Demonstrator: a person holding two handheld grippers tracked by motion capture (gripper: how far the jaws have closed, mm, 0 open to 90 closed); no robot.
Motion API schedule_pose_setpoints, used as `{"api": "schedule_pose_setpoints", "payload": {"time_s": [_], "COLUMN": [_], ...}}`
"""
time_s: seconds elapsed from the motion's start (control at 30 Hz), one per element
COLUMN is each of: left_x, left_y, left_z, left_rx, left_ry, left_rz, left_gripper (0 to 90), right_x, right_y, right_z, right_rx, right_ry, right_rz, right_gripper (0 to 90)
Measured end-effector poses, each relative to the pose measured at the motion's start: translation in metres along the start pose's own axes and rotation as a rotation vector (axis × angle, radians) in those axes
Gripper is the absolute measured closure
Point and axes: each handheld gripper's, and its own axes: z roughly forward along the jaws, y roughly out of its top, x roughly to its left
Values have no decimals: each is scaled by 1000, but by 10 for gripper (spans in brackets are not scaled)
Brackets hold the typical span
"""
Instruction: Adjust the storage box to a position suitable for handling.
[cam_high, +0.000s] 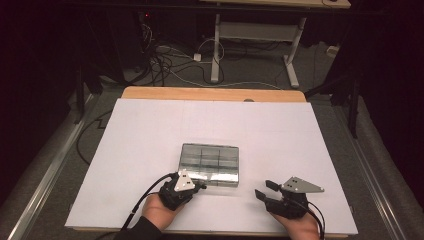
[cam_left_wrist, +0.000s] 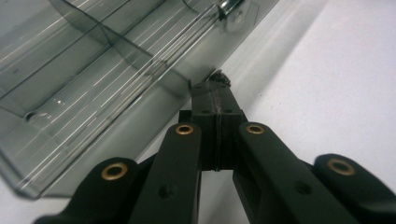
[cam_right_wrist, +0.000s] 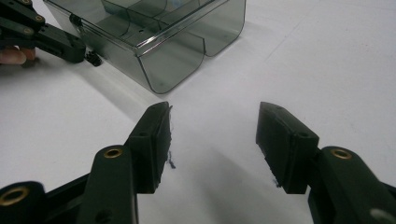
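The compartment box (cam_high: 210, 164) looks like smoky, see-through plastic, smooth and glossy, with a small bright metal fitting (cam_left_wrist: 229, 10) near its edge. The left gripper (cam_left_wrist: 215, 93) and right gripper (cam_right_wrist: 214, 135) have matt black plastic jaws set with brass-coloured rivets. The table sheet (cam_high: 150, 130) is matt white, over a smooth wooden tabletop (cam_high: 210, 93).

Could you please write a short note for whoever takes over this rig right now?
Left tool: jaws shut together, tips at the near edge of the clear compartment box; whether they pinch anything there is unclear.
Right tool: open, holding nothing, resting over the white table to the box's right.
Box: lid appears closed, compartments look empty.
Done: left tool brought to the box.
Left: probably opening the box; the right tool could steady it.
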Motion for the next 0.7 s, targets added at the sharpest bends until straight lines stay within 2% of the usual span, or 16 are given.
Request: {"api": "schedule_pose_setpoints", "payload": {"time_s": [0.13,0.27,0.3,0.47,0.5,0.63,0.7], "left_x": [-6,-12,-16,-27,-30,-37,-36], "left_y": [7,15,20,32,36,35,33], "left_z": [6,13,18,28,31,30,27], "left_rx": [4,-1,-8,-9,-15,-21,-31], "left_ry": [1,-17,-39,-50,-76,-86,-90], "left_rz": [26,43,53,85,84,108,99], "left_gripper": [878,878,878,878,877,877,877], "right_x": [1,1,1,1,1,1,3], "right_y": [0,0,0,0,0,0,1], "right_z": [0,0,0,0,-1,-3,-3], "right_rx": [-2,-2,-3,-3,-6,-22,-29], "right_ry": [2,4,5,7,7,15,24], "right_rz": [0,7,4,10,8,15,4], "right_gripper": [455,456,456,457,458,485,512]}}
